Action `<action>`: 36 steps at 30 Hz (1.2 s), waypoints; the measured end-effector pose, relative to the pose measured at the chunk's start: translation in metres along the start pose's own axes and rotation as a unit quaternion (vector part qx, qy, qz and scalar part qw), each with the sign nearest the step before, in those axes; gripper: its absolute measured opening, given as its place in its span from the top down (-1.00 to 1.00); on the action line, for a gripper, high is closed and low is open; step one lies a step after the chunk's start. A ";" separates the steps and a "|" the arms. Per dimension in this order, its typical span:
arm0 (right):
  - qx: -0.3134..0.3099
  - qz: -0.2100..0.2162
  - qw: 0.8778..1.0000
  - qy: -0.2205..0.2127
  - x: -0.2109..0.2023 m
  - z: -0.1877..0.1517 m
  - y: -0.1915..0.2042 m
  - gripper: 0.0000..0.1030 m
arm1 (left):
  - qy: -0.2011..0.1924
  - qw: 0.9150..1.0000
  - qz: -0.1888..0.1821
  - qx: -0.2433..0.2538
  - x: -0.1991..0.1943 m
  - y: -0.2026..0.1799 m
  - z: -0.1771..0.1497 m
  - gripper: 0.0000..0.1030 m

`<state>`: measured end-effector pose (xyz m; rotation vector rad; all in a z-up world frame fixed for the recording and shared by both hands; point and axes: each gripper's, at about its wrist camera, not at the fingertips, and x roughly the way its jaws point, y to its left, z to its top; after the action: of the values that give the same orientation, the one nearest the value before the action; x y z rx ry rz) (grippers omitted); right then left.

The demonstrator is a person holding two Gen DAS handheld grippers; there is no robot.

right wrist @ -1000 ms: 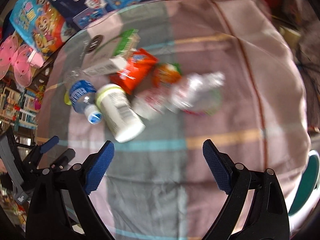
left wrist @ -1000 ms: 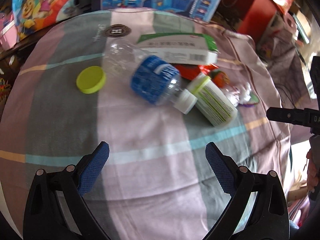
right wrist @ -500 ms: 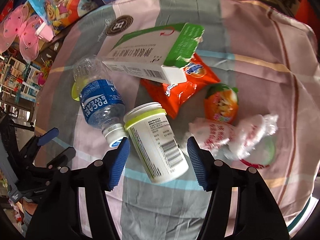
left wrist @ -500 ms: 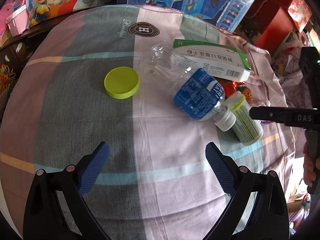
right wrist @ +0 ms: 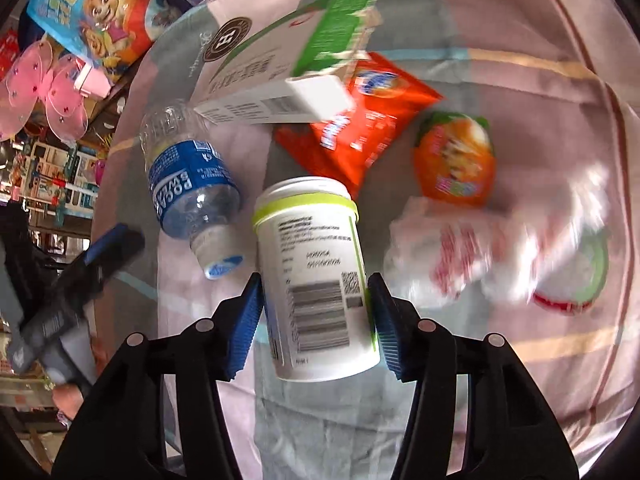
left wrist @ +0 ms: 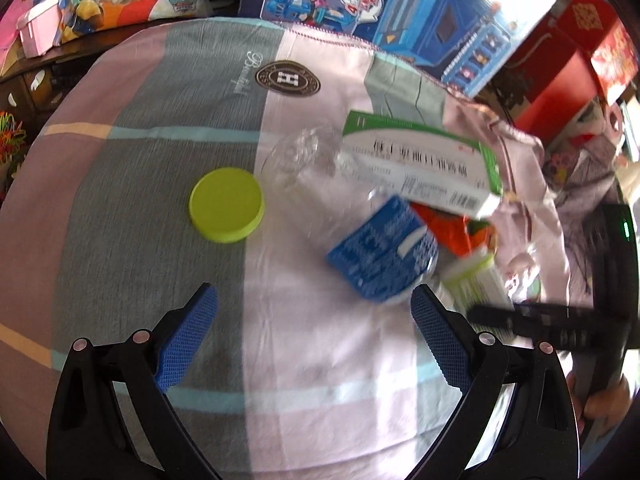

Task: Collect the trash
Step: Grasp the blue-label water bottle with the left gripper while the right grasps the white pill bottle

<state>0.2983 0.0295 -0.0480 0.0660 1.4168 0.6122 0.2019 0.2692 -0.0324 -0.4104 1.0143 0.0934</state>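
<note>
A white jar (right wrist: 312, 272) with a lime band lies on the checked cloth (right wrist: 500, 400), and my right gripper (right wrist: 315, 292) straddles it. Its jaws are closing, and both blue pads (right wrist: 244, 328) touch the jar's sides. Left of the jar lies a clear bottle (right wrist: 188, 184) with a blue label. My left gripper (left wrist: 316, 304) hangs open over bare cloth with nothing between its fingers. A lime lid (left wrist: 227, 205) lies ahead of it to the left, and the bottle (left wrist: 380, 252) and jar (left wrist: 476, 276) to the right.
A green and white carton (right wrist: 280, 76) leans over an orange snack bag (right wrist: 372, 120). A round orange packet (right wrist: 452, 156) and crumpled white wrappers (right wrist: 452, 256) lie right of the jar. Toy boxes (left wrist: 400, 8) crowd the far edge of the table.
My right gripper dropped toward the pile and its jaws narrowed until they flank the white jar. My left gripper slid left across the cloth and stayed open.
</note>
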 end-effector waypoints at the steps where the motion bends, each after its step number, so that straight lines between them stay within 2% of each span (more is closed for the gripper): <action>1: 0.002 0.001 1.000 0.000 -0.003 -0.004 -0.004 0.01 | -0.001 1.000 -0.003 -0.005 0.002 -0.002 0.004 -0.88; 5: 0.009 0.004 1.000 0.000 -0.011 -0.013 -0.019 0.01 | 0.001 1.000 -0.019 -0.024 0.014 -0.018 0.024 -0.88; 12: 0.024 0.017 1.000 0.002 -0.019 -0.027 -0.044 0.02 | 0.018 0.999 0.019 -0.042 0.042 -0.044 0.046 -0.86; 13: 0.027 0.022 0.999 0.003 -0.018 -0.029 -0.045 0.02 | 0.016 0.999 0.028 -0.032 0.043 -0.049 0.044 -0.70; 16: 0.029 0.031 0.999 0.005 -0.019 -0.037 -0.049 0.02 | 0.011 0.999 0.029 0.020 0.041 -0.064 0.035 -0.53; 20: 0.031 0.034 0.999 0.007 -0.019 -0.045 -0.055 0.02 | 0.028 0.992 0.033 0.116 0.032 -0.089 0.006 -0.52; 23: 0.034 0.032 0.999 0.010 -0.017 -0.052 -0.058 0.02 | 0.042 0.986 0.023 0.158 0.026 -0.099 -0.018 -0.53; 27: 0.039 0.029 0.999 0.010 -0.018 -0.061 -0.061 0.02 | 0.044 0.981 0.030 0.186 0.023 -0.109 -0.038 -0.58; 29: 0.040 0.025 0.999 0.007 -0.018 -0.063 -0.061 0.02 | 0.052 0.981 0.034 0.182 0.030 -0.111 -0.041 -0.58; 32: 0.045 0.019 0.999 0.000 -0.019 -0.065 -0.062 0.03 | 0.054 0.983 0.031 0.172 0.034 -0.112 -0.043 -0.40; 36: 0.047 0.006 0.999 -0.022 -0.031 -0.076 -0.062 0.04 | 0.040 0.980 0.041 0.191 0.020 -0.120 -0.053 -0.38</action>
<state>0.2489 -0.0599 -0.0580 0.1611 1.4038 0.5500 0.2019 0.1372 -0.0389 -0.0220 1.1002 -0.0445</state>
